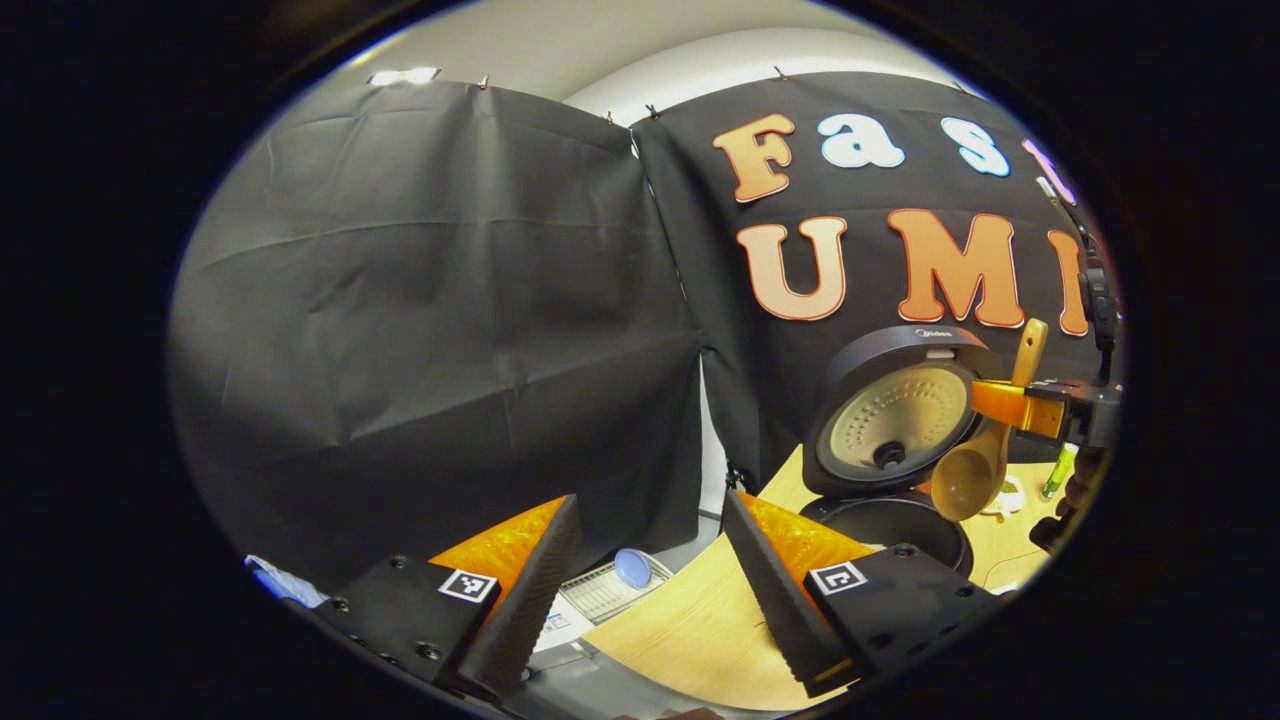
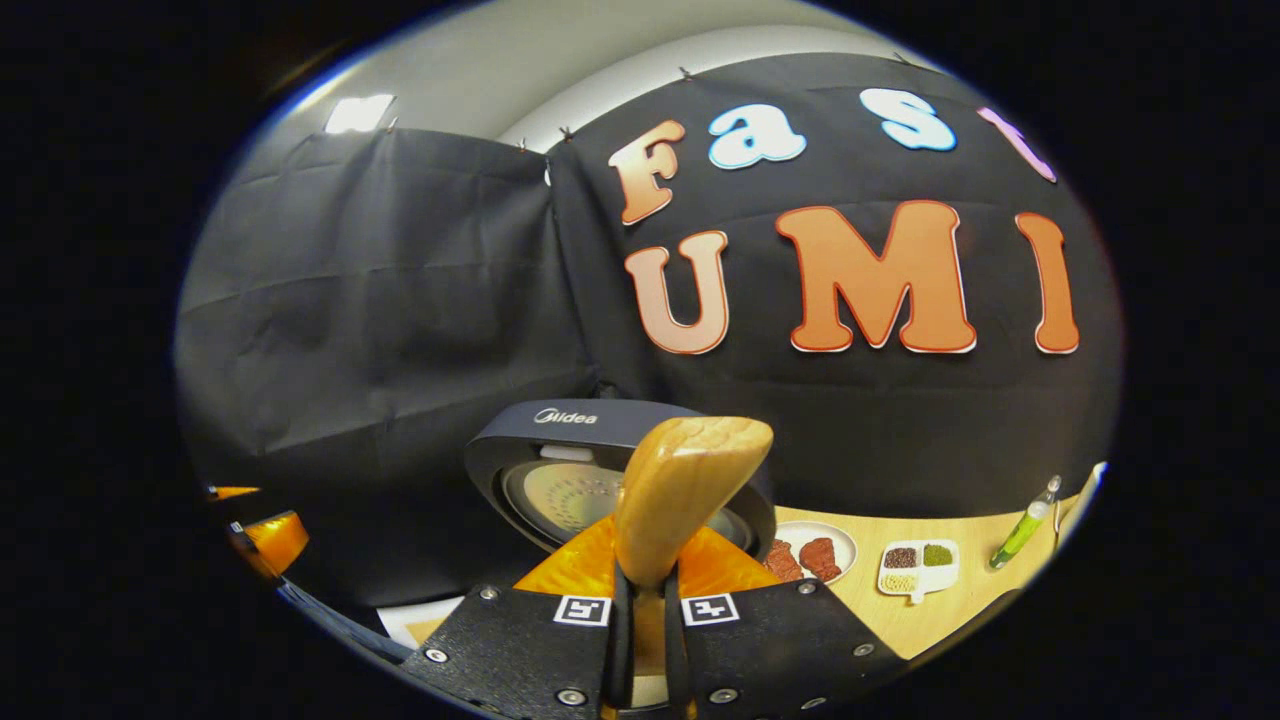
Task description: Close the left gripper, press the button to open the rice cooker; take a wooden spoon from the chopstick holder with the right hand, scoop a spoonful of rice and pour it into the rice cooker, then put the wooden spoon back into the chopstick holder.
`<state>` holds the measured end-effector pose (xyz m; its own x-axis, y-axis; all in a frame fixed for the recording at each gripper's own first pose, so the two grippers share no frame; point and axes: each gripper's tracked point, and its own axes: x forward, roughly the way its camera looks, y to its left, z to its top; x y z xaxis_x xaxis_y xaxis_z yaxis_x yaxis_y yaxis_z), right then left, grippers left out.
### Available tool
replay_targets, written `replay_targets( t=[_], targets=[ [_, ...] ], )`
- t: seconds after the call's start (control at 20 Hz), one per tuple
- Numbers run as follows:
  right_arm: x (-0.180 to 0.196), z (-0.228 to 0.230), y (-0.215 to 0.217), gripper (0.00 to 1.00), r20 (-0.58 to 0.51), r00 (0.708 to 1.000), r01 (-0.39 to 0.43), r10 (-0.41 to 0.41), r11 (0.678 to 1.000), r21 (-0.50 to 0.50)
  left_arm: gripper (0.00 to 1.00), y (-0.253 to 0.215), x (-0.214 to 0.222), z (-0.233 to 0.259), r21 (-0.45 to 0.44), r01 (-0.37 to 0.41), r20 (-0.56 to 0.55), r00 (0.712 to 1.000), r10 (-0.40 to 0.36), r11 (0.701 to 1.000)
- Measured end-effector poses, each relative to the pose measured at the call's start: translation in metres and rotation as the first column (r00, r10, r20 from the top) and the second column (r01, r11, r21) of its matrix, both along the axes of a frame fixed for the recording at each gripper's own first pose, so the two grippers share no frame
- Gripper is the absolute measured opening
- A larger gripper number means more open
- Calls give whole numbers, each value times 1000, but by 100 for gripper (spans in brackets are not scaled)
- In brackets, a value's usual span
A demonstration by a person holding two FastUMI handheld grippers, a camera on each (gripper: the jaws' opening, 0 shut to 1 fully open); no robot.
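Observation:
The rice cooker stands with its lid [image 1: 893,412] raised, and its dark inner pot [image 1: 890,522] lies uncovered below. My right gripper [image 1: 1030,408] is shut on the handle of the wooden spoon [image 1: 985,450]. The spoon stands steeply, handle up, and its bowl [image 1: 963,483] hangs just above the pot's right rim; the hollow looks bare. In the right gripper view the spoon handle [image 2: 690,485] rises from between the shut fingers of my right gripper [image 2: 645,585], with the cooker lid [image 2: 585,470] behind it. My left gripper [image 1: 650,505] is open with nothing between its fingers, left of the cooker.
The wooden table [image 1: 690,625] carries a plate of red food [image 2: 815,555], a small divided dish [image 2: 920,567] and a green bottle [image 2: 1022,525] right of the cooker. Below the table's left edge lies a wire rack with a blue object [image 1: 631,567].

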<state>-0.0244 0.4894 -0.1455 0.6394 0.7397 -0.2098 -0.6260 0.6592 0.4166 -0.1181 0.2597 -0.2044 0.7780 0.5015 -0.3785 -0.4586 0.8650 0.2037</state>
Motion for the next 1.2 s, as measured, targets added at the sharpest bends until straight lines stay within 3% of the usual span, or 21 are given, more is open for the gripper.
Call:
replay_targets(
  t=[0.25, 0.3, 0.35, 0.55, 0.85, 1.1, 1.15, 1.2],
  targets=[
    [11, 0, -51, 12, -64, 996, 58, -56, 998, 34, 89, -28, 12, 3, 1, 40, 5, 999, -40, 999],
    [11, -3, -63, 12, -76, 995, 68, -66, 997, 34, 98, -35, 14, 4, 0, 51, 8, 999, -51, 999],
    [12, -7, -75, 12, -85, 993, 82, -79, 996, 31, 89, -42, 19, 5, -1, 63, 9, 998, -63, 998],
    [17, -28, -132, 12, -125, 981, 150, -149, 989, -4, 89, -72, 27, 3, -25, 110, 8, 994, -109, 994],
    [22, -61, -224, 12, -183, 939, 285, -292, 956, -65, 89, -109, 37, 0, -66, 149, -9, 989, -150, 987],
    [16, -95, -295, 12, -221, 889, 375, -400, 915, -146, 89, -147, 42, -17, -180, 177, -47, 981, -188, 968],
    [11, -101, -307, 12, -225, 880, 388, -417, 907, -163, 98, -151, 43, -18, -186, 178, -50, 980, -191, 966],
    [7, -108, -318, 12, -229, 872, 399, -433, 899, -181, 89, -157, 44, -18, -190, 184, -49, 979, -196, 964]
  ],
)
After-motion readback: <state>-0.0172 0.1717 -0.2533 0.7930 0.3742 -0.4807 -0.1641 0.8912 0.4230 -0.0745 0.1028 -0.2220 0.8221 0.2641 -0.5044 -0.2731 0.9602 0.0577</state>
